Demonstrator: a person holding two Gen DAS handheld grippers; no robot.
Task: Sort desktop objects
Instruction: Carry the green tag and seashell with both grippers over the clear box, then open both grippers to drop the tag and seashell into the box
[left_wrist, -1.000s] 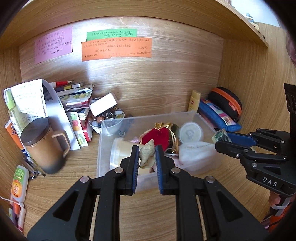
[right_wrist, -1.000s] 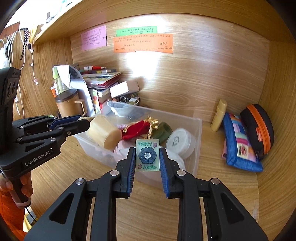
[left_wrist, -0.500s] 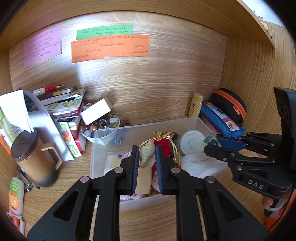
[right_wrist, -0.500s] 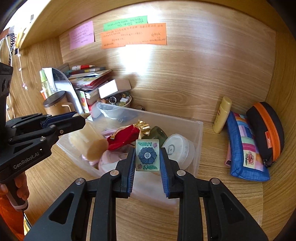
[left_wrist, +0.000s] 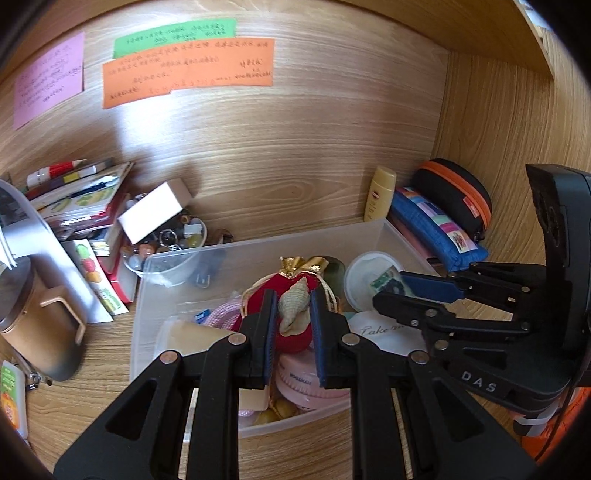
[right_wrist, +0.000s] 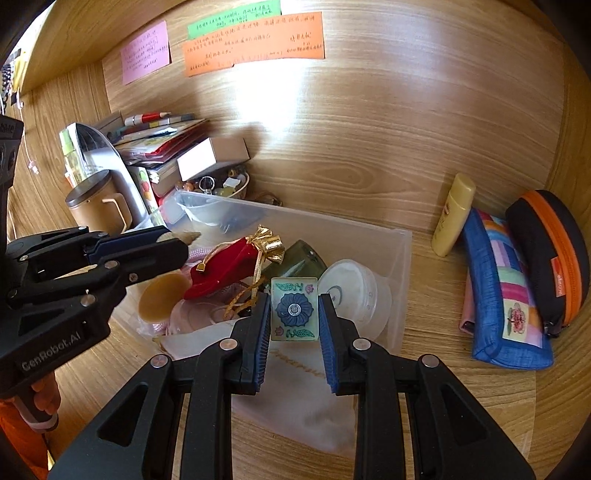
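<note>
Your left gripper (left_wrist: 292, 314) clamps a seashell (left_wrist: 293, 309); your right gripper (right_wrist: 294, 310) clamps a flower-printed tile (right_wrist: 294, 308), both above the clear bin (right_wrist: 400, 266).

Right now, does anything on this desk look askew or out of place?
Yes: the small white cardboard box sits tilted, propped across the trinket-filled white bowl and the book stack, not lying flat.

Both tongs tilt downward side by side, the left tongs (left_wrist: 292, 314) and right tongs (right_wrist: 294, 308) each clamped shut on a small piece.
</note>
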